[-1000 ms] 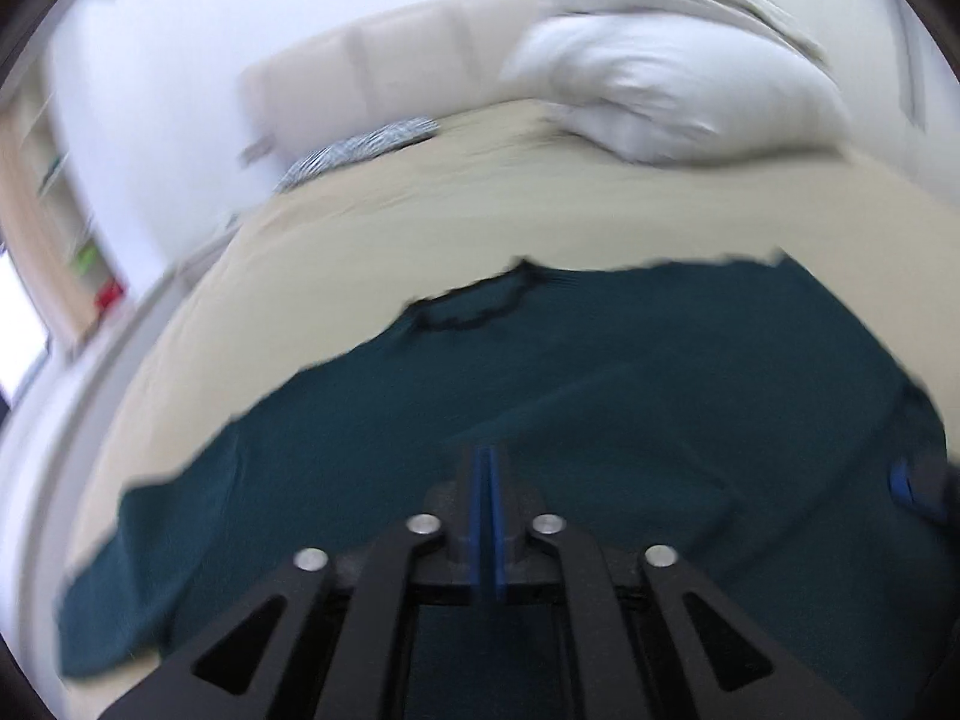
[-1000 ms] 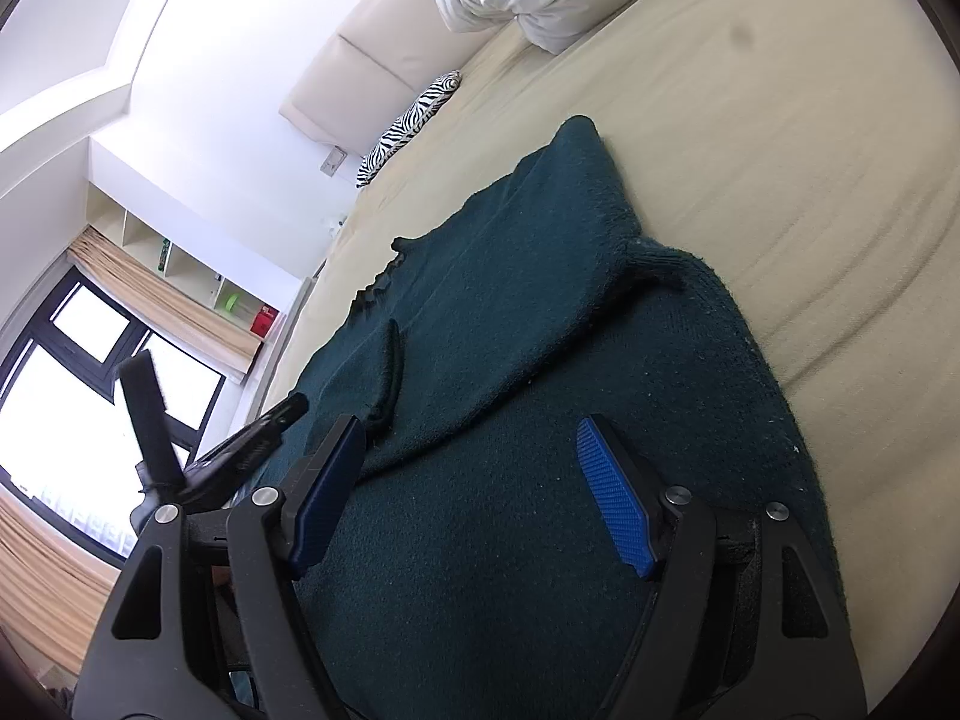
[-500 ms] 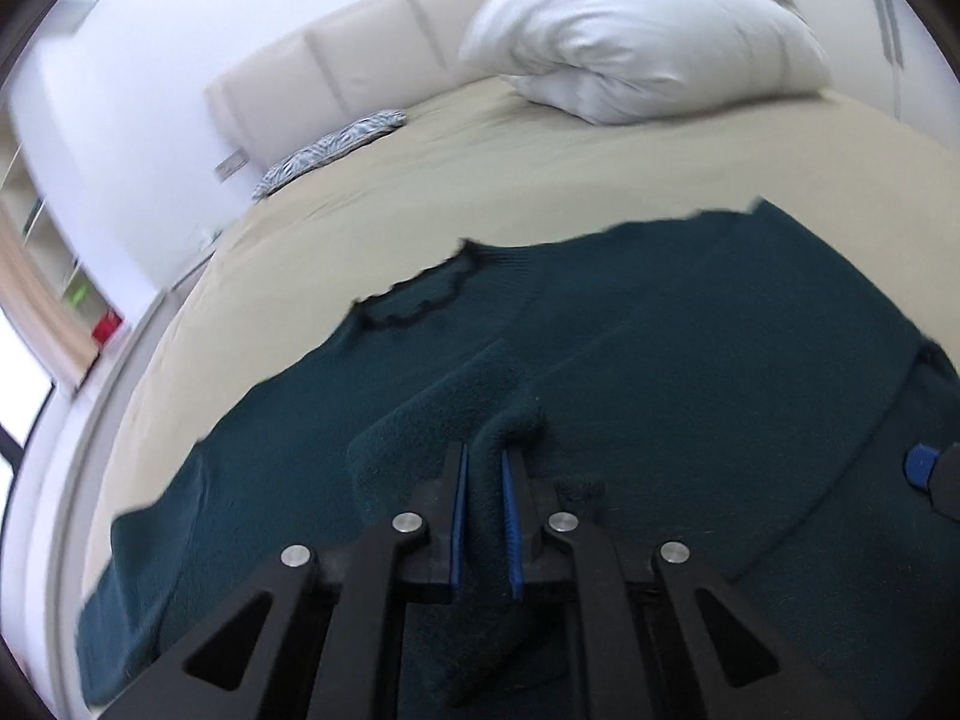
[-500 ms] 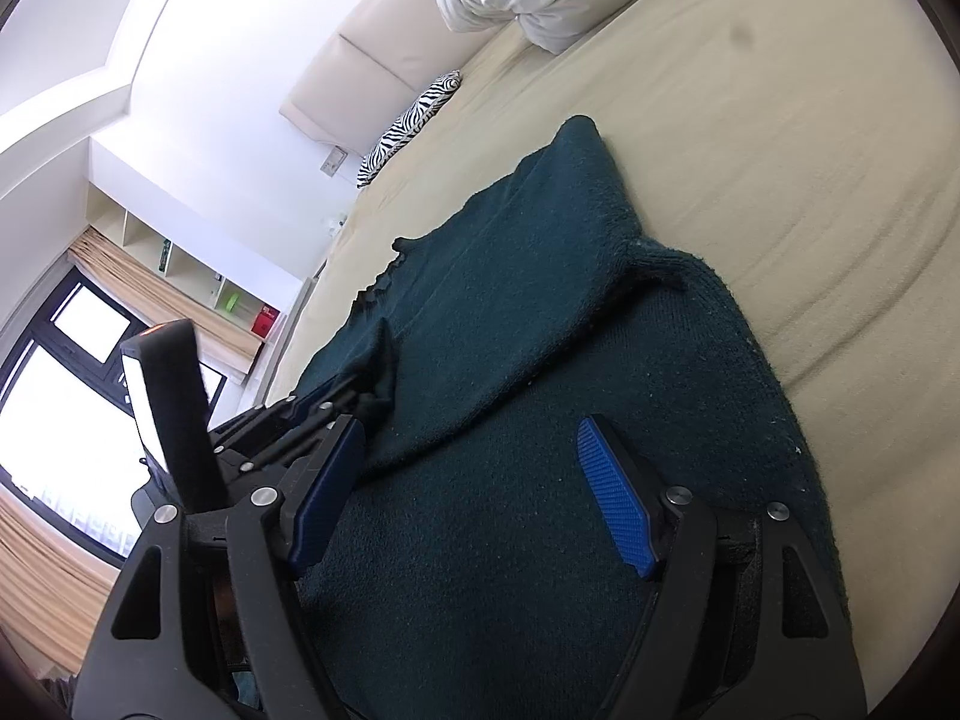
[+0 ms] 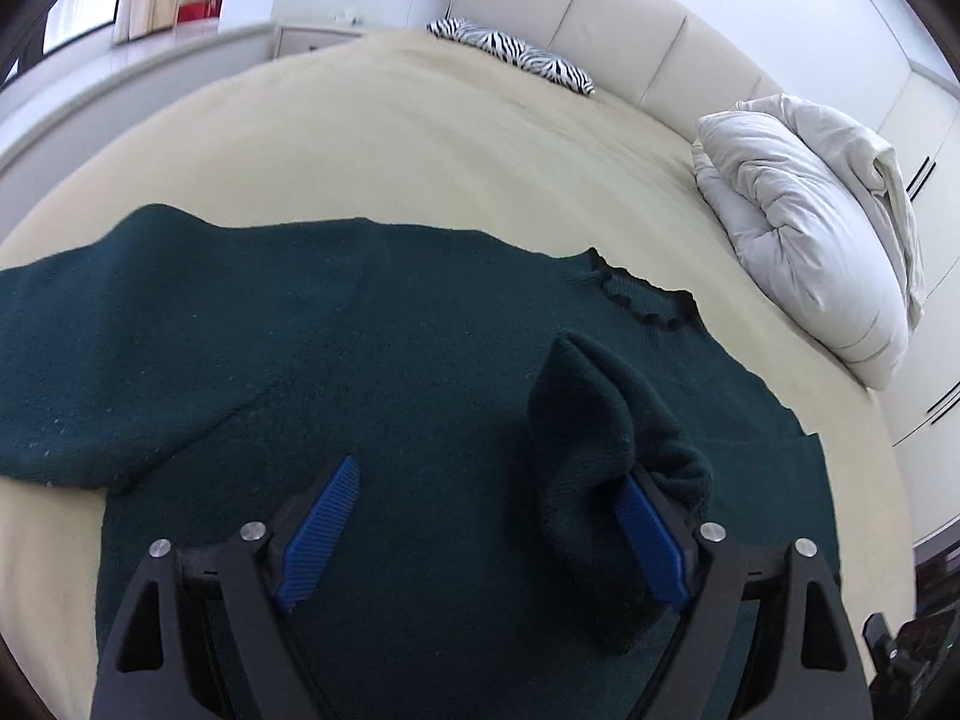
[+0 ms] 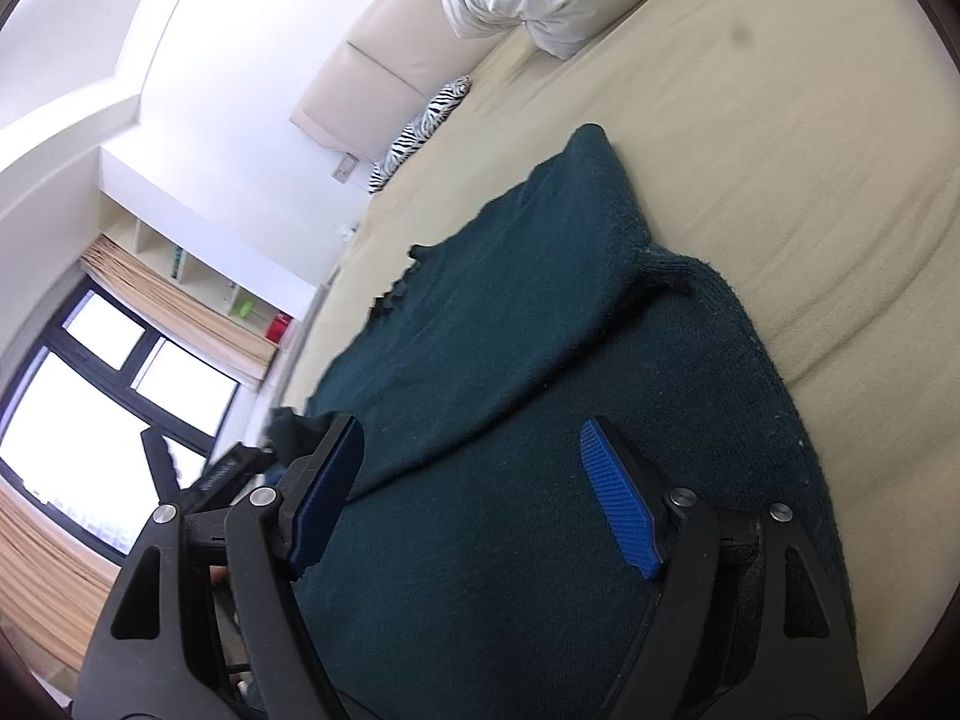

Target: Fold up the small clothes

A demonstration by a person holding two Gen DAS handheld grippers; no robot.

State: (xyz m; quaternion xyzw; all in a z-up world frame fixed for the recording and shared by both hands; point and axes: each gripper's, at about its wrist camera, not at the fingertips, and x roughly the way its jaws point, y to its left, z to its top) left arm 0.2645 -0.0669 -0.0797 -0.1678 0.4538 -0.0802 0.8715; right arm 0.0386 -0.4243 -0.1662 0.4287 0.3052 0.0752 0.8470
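Dark green knit sweater (image 5: 372,372) spread flat on beige bed (image 5: 420,150), beneath both tongs. Left gripper (image 5: 486,522) jaws just opened wide; bunched fold (image 5: 594,450) slumps against right pad, not pinched. Right gripper (image 6: 474,498) spread, nothing between pads, sweater under it. Sweater's near hem hidden behind gripper bodies. Left gripper, seen from right wrist, blurred at frame edge. White duvet (image 5: 810,228) beyond, right.
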